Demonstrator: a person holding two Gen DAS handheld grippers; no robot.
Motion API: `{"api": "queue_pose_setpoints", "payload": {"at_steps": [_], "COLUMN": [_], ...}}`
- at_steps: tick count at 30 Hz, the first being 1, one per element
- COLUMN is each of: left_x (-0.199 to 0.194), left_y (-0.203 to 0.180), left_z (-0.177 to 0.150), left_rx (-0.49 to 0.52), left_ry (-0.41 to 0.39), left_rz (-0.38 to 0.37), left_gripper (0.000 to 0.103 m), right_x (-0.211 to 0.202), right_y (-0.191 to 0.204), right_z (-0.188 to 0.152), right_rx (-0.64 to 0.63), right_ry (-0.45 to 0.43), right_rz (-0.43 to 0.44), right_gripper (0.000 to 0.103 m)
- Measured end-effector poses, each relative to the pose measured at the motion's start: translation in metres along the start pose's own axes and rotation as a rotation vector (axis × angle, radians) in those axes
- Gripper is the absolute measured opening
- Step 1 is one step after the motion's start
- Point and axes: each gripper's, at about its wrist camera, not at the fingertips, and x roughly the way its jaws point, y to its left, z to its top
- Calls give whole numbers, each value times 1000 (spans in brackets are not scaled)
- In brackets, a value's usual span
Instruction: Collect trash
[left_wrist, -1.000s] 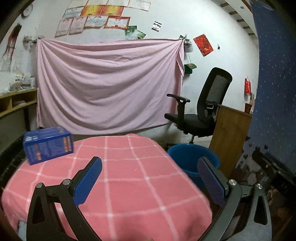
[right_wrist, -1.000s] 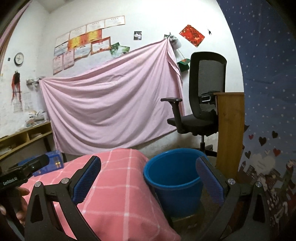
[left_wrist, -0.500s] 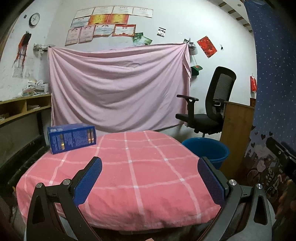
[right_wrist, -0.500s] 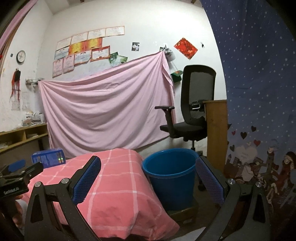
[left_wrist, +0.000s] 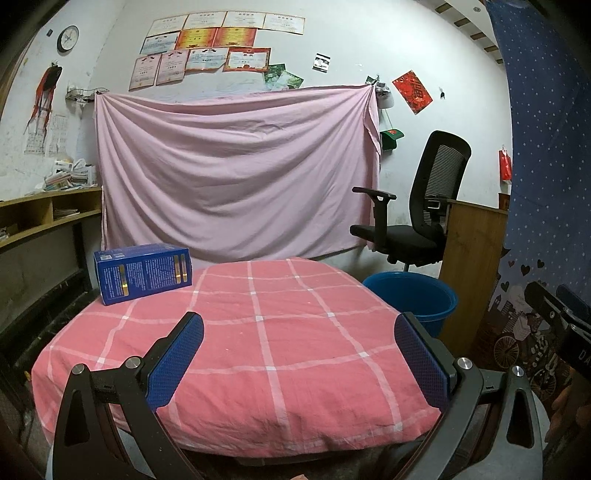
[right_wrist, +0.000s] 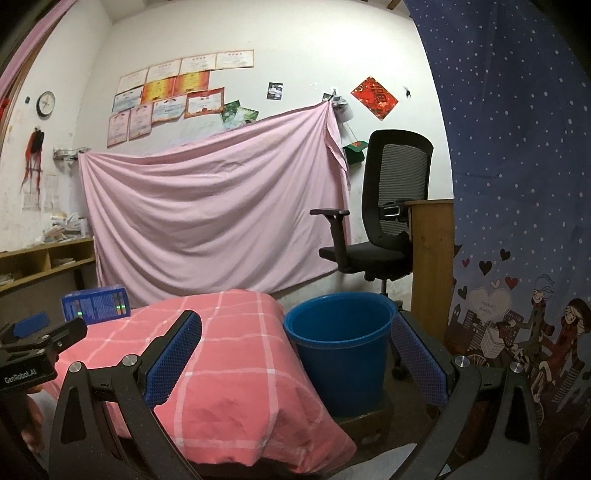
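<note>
The one piece of trash I can see is the blue box (left_wrist: 143, 272), lying on its long side at the far left corner of the tabletop (left_wrist: 258, 350), which is covered by a pink checked cloth. My left gripper (left_wrist: 299, 363) hangs at the near edge with its fingers (left_wrist: 173, 363) spread wide and nothing between them; my right gripper (right_wrist: 295, 363) is off the right end of the tabletop, also spread wide and empty, looking straight at the blue bucket (right_wrist: 341, 354) that stands on the floor just beside the tabletop's right side. I judge the box to be printed cardboard: light, stiff along its edges, but likely to dent in the middle of its broad faces if I squeeze hard, and its glossy print may be a little slippery against my pads. Whether it is full or empty I cannot tell. I would take it with the left gripper, which is nearer, across its short dimension near the middle of its length, so it does not swing or tip out, and close only until it stops yielding. The cloth looks soft and loose, so I should keep my lower finger from snagging or dragging it. The bucket's mouth looks broad enough for the box to go in.
</note>
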Motion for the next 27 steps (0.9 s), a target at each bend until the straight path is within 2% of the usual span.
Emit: {"api": "queue_pose_setpoints", "payload": {"at_steps": [27], "left_x": [0], "left_y": [6], "left_z": [-1], "left_rx": [-5], "left_ry": [0], "left_rz": [7], "left_gripper": [101], "right_x": [1], "right_y": [0], "right_z": [-1], "right_rx": [-1], "right_ry": [7], "right_rz": [1], "right_gripper": [103]}}
